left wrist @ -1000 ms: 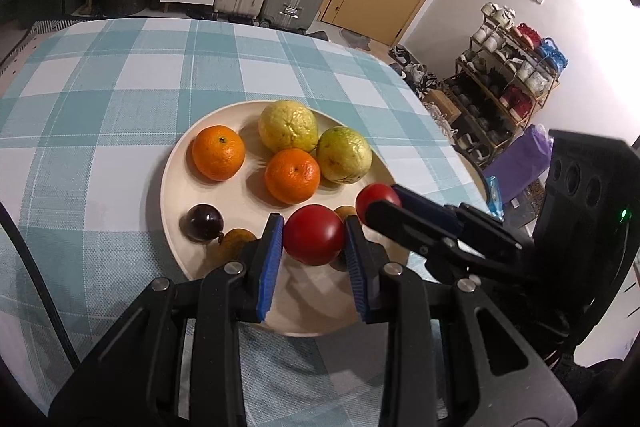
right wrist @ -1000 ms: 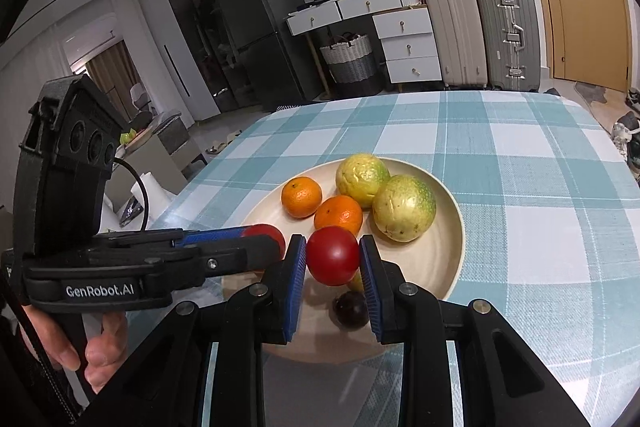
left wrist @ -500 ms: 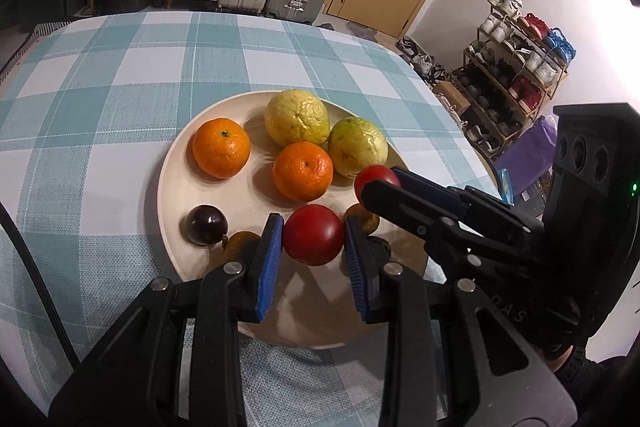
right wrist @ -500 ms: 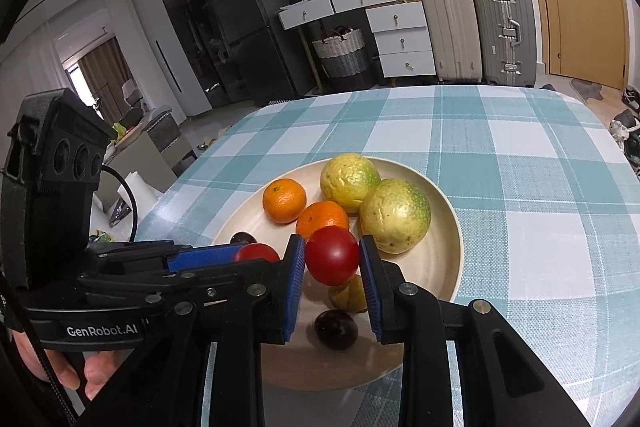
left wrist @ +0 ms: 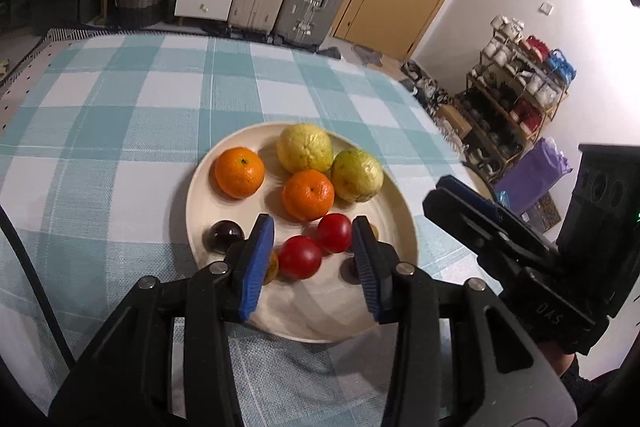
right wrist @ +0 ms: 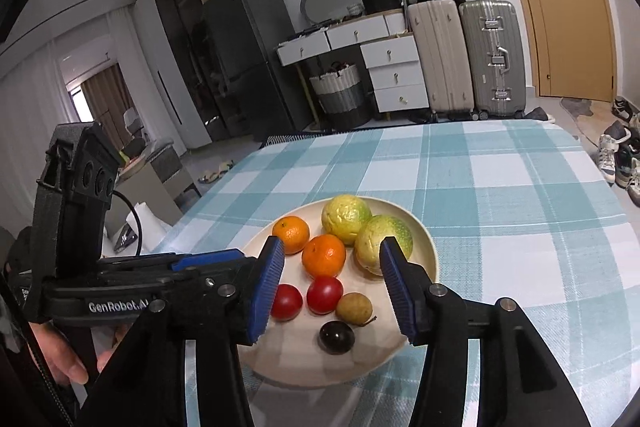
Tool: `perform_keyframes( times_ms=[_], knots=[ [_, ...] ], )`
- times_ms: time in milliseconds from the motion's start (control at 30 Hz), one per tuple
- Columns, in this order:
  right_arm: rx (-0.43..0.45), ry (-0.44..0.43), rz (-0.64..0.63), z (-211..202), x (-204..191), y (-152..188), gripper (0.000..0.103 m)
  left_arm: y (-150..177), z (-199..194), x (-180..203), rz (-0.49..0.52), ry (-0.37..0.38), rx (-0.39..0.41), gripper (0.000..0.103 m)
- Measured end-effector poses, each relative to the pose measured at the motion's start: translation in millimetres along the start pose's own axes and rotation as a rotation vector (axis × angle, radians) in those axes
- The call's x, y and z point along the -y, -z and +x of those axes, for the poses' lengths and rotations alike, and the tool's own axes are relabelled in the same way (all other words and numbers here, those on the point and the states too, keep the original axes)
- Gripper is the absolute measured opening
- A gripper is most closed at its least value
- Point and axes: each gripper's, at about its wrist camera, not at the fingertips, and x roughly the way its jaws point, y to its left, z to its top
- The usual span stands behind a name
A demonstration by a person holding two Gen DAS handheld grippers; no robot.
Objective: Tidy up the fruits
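A cream plate [right wrist: 424, 239] on the checked tabletop [right wrist: 500, 187] holds oranges, guavas and two red tomatoes [right wrist: 325, 294]. Both grippers, left [left wrist: 312, 263] and right [right wrist: 334, 285], hover above with fingers wide, gripping nothing.

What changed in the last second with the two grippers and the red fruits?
Both grippers opened: the left gripper and right gripper each released a red fruit, which now lie side by side on the plate. The oranges, yellow-green fruits and dark plums stayed put.
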Motion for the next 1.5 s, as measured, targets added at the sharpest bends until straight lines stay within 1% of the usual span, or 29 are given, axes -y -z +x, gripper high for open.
perform_keyframes(
  times_ms=[33, 67, 100, 200, 233, 267, 300, 333, 467, 533, 567, 600, 667, 700, 767, 833, 933, 1067, 1133, 1233, 1300, 1400, 1500],
  knots=[
    [0.010, 0.009, 0.002, -4.4, -0.3, 0.1, 0.057, 0.4, -4.9, 0.8, 0.000, -0.005, 0.009, 0.037],
    [0.018, 0.016, 0.003, -8.5, -0.4, 0.4, 0.063, 0.9, -10.2, 1.7, 0.001, -0.011, 0.020, 0.037],
    [0.027, 0.021, 0.003, -12.4, -1.1, 0.5, 0.065, 1.6, -15.7, 2.8, 0.003, -0.014, 0.029, 0.037],
    [0.064, 0.028, 0.001, -28.5, -5.1, 0.9, 0.067, 4.8, -32.1, 6.2, 0.003, -0.020, 0.062, 0.037],
    [0.073, 0.031, 0.000, -32.6, -6.7, 0.8, 0.071, 5.7, -36.8, 7.4, 0.006, -0.024, 0.069, 0.039],
    [0.085, 0.036, -0.001, -38.5, -8.7, 0.8, 0.079, 6.9, -41.3, 9.1, 0.012, -0.030, 0.078, 0.043],
    [0.091, 0.038, -0.001, -42.0, -10.2, 1.0, 0.082, 9.0, -47.4, 11.4, 0.023, -0.039, 0.092, 0.047],
    [0.100, 0.038, -0.001, -46.2, -12.0, 1.1, 0.086, 10.7, -52.2, 12.8, 0.031, -0.043, 0.102, 0.048],
    [0.135, 0.054, -0.018, -64.2, -21.3, 2.4, 0.087, 18.3, -69.0, 17.8, 0.040, -0.062, 0.128, 0.050],
    [0.149, 0.054, -0.021, -72.6, -24.6, 3.9, 0.089, 23.2, -80.6, 20.8, 0.037, -0.075, 0.151, 0.060],
    [0.157, 0.054, -0.022, -77.1, -26.6, 5.0, 0.091, 26.5, -87.9, 22.5, 0.039, -0.111, 0.179, 0.070],
    [0.165, 0.057, -0.021, -81.4, -28.3, 6.3, 0.092, 29.6, -94.2, 24.2, 0.041, -0.150, 0.208, 0.076],
    [0.177, 0.052, -0.020, -88.9, -30.9, 9.3, 0.097, 35.0, -103.9, 26.7, 0.055, -0.186, 0.255, 0.078],
    [0.184, 0.051, -0.020, -92.5, -32.3, 11.1, 0.097, 37.3, -108.2, 27.8, 0.059, -0.198, 0.262, 0.078],
    [0.196, 0.058, -0.024, -98.4, -35.6, 14.8, 0.100, 41.7, -114.5, 30.1, 0.062, -0.198, 0.265, 0.079],
    [0.192, 0.053, -0.022, -102.4, -37.9, 17.2, 0.100, 46.9, -122.2, 33.6, 0.067, -0.209, 0.277, 0.082],
    [0.175, 0.037, -0.004, -108.0, -40.5, 18.6, 0.101, 53.3, -138.0, 38.5, 0.064, -0.236, 0.332, 0.084],
    [0.196, 0.041, -0.016, -121.5, -48.3, 20.2, 0.103, 63.5, -162.1, 51.1, 0.099, -0.277, 0.420, 0.102],
    [0.208, 0.038, -0.031, -126.6, -52.8, 20.3, 0.103, 68.1, -170.4, 55.7, 0.119, -0.287, 0.439, 0.102],
    [0.229, 0.041, -0.044, -134.7, -59.4, 22.5, 0.103, 74.0, -178.7, 58.6, 0.121, -0.293, 0.455, 0.102],
    [0.246, 0.048, -0.040, -139.1, -60.7, 23.0, 0.103, 76.9, -179.7, 58.1, 0.125, -0.312, 0.463, 0.102],
    [0.278, 0.060, -0.040, -145.8, -62.5, 27.2, 0.103, 84.5, -183.0, 54.8, 0.126, -0.307, 0.489, 0.102],
    [0.299, 0.088, -0.088, -146.9, -67.5, 33.4, 0.103, 89.5, -183.6, 53.0, 0.134, -0.313, 0.504, 0.102]
  ],
)
